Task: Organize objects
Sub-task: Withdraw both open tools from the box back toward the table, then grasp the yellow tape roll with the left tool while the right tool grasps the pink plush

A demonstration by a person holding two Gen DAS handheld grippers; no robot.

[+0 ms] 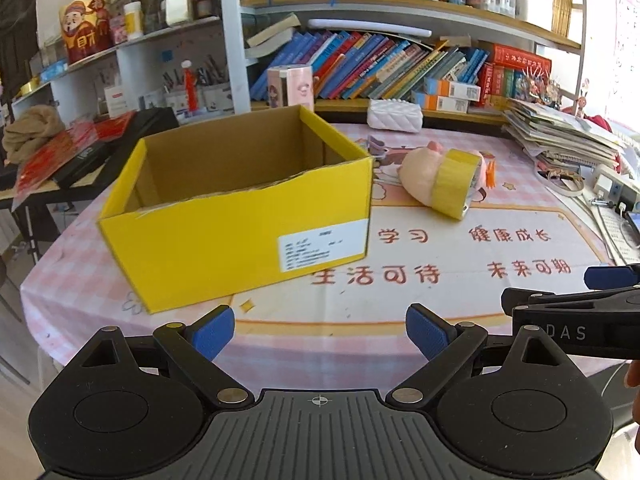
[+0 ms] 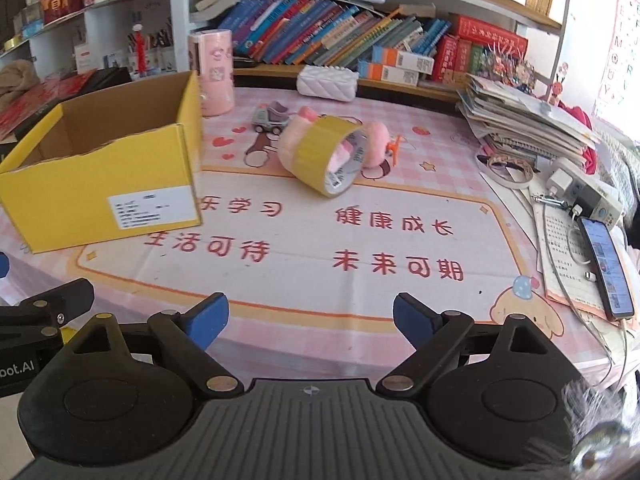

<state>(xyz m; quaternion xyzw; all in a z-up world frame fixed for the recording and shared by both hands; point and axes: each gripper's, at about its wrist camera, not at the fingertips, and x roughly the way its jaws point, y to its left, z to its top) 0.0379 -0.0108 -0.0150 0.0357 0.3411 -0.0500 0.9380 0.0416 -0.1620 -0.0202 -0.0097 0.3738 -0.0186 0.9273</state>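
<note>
Left wrist view: yellow cardboard box (image 1: 240,216), open-topped, what shows of its inside bare. Yellow tape roll (image 1: 456,184) leaning on pink plush toy (image 1: 418,174), right of the box, well apart. Toy truck (image 2: 272,118) behind them. Left gripper (image 1: 320,336) and right gripper (image 2: 310,320): fingers wide, holding nothing. Judged progress: nothing boxed; all items remain.

Before me a pink checked tablecloth (image 2: 400,168) covers the table; far behind, white shelves (image 1: 400,12) crammed with books, daylight brightening the right.
</note>
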